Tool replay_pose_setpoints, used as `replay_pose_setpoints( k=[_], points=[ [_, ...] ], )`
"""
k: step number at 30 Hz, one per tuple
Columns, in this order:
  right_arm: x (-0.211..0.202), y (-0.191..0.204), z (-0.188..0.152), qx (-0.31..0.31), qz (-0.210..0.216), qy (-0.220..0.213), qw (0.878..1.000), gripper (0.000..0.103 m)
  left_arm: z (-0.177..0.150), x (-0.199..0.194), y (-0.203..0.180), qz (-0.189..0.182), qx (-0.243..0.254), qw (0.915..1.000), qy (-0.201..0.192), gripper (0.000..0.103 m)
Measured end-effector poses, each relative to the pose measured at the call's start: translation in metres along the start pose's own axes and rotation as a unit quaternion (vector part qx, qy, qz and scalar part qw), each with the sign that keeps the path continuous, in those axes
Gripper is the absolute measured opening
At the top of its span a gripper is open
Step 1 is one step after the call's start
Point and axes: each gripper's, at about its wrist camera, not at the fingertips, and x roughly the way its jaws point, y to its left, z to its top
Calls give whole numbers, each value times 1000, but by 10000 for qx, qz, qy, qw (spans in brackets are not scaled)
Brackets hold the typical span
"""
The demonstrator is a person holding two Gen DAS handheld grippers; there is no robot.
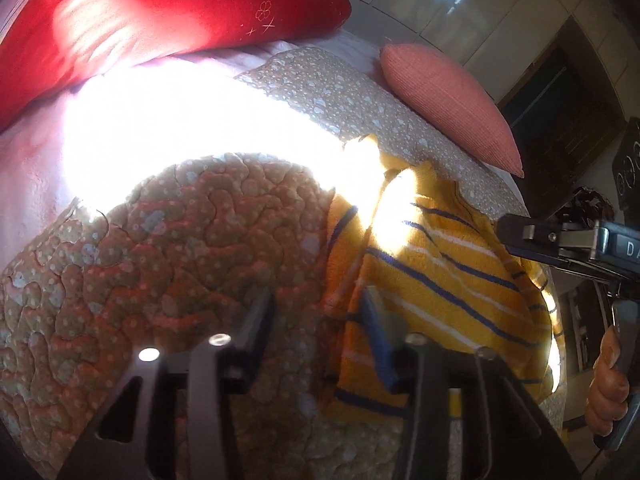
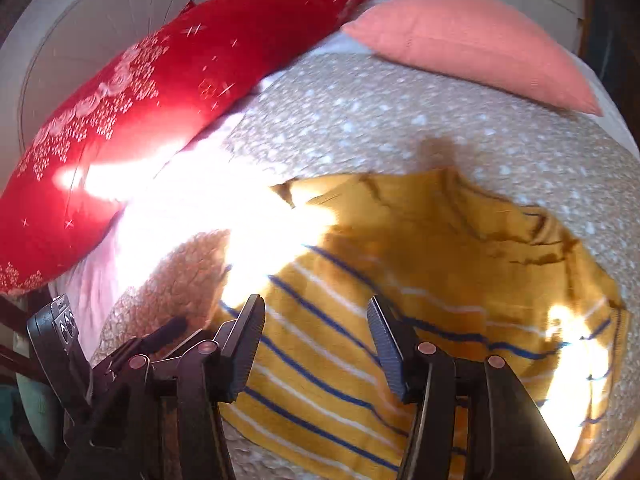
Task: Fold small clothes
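A small yellow garment with blue and white stripes (image 2: 360,320) lies spread and a little rumpled on a quilted spotted bedcover (image 2: 380,120). It also shows in the left wrist view (image 1: 440,272), at the right. My right gripper (image 2: 316,320) is open just above the garment's near striped part, holding nothing. My left gripper (image 1: 320,308) is open over the garment's left edge, its right finger (image 1: 380,332) against the fabric. The right gripper's body (image 1: 568,244) shows at the far right of the left wrist view, held by a hand.
A large red pillow (image 2: 160,100) lies at the far left and a pink pillow (image 2: 472,44) at the far right of the bed. A strong patch of sunlight (image 1: 180,132) washes out the bedcover. The left gripper's body (image 2: 60,344) shows at the lower left.
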Motion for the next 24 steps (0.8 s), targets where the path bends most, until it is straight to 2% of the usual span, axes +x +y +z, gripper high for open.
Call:
replay_pose_setpoints(
  k=[1,6,9,11,13,15,18,19,21,22,23,24],
  points=[
    [12,11,3,-50,62,153,9999,58,0,2,4,-51,-73,9999,104,2],
    [67,35,14,12,-35,674,9977,59,-3,-3,24,-189,-447,9985,248,2],
    [86,41,20,148,-179,826,9963,67,-1,-17,30,-14,-487,9988,49,2],
    [92,47,24,127,-232,825,9962,77,2,-26,37,158,-512,9985,-57,3],
    [98,57,26,34,-386,871,9954,83,4,-33,47,292,-659,9973,-142,12],
    [108,70,25,-250,-722,977,9923,84,6,-37,58,433,-831,9954,-208,18],
    [123,90,17,-877,-1320,1100,9812,82,6,-40,70,516,-1018,9932,-227,18],
    [126,93,15,-1013,-1477,1097,9777,77,6,-41,72,523,-1051,9928,-228,18],
    [125,98,11,-1224,-1703,999,9727,54,4,-41,72,530,-1062,9926,-238,19],
    [121,98,10,-1250,-1655,953,9736,25,4,-40,70,549,-1042,9927,-248,21],
    [116,96,11,-1207,-1640,904,9749,18,3,-40,67,556,-1017,9929,-253,24],
    [108,93,11,-1138,-1535,817,9782,17,2,-38,63,554,-994,9932,-253,30]
  ],
)
